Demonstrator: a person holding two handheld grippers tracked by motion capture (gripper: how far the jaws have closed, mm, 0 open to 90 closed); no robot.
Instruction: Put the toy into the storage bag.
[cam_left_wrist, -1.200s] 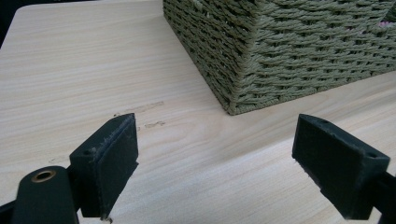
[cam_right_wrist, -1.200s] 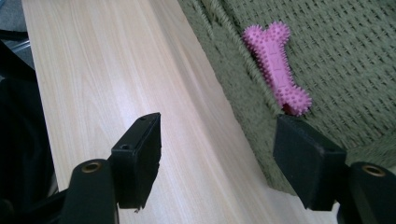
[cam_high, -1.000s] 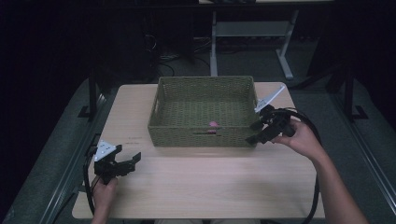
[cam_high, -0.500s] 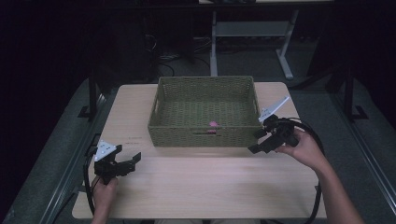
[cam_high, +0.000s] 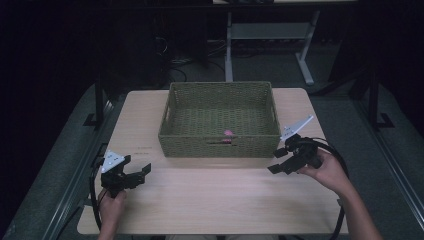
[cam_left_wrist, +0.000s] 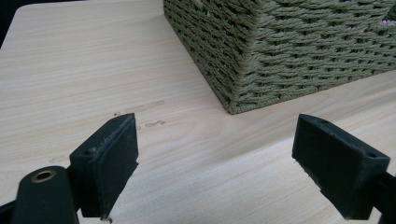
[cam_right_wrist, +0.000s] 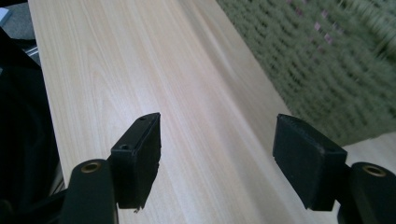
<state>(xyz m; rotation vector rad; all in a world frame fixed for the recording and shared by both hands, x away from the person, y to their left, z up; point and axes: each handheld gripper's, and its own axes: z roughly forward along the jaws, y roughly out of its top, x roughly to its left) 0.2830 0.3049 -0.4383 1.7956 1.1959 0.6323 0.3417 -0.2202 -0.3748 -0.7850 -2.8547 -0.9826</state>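
Observation:
A green woven basket (cam_high: 220, 100) stands at the far middle of the wooden table (cam_high: 215, 195); a small pink thing (cam_high: 228, 133) lies inside near its front wall. My left gripper (cam_high: 139, 172) rests low at the table's front left, open and empty; the left gripper view has its jaws wide apart (cam_left_wrist: 215, 161) over bare wood, the basket's corner (cam_left_wrist: 243, 70) ahead. My right gripper (cam_high: 278, 161) hovers just off the basket's front right corner, open with nothing between its jaws (cam_right_wrist: 217, 158). The basket wall (cam_right_wrist: 327, 70) is blurred at the upper right of the right gripper view.
Black cables trail from both grippers, the right one (cam_high: 340, 160) looping past the hand. The table's front edge is near both hands. Beyond the table, a metal stand (cam_high: 265, 35) and dark floor lie behind the basket.
My right gripper has come down and toward me, from beside the basket's right rim to the tabletop off its front right corner. The left gripper has stayed put.

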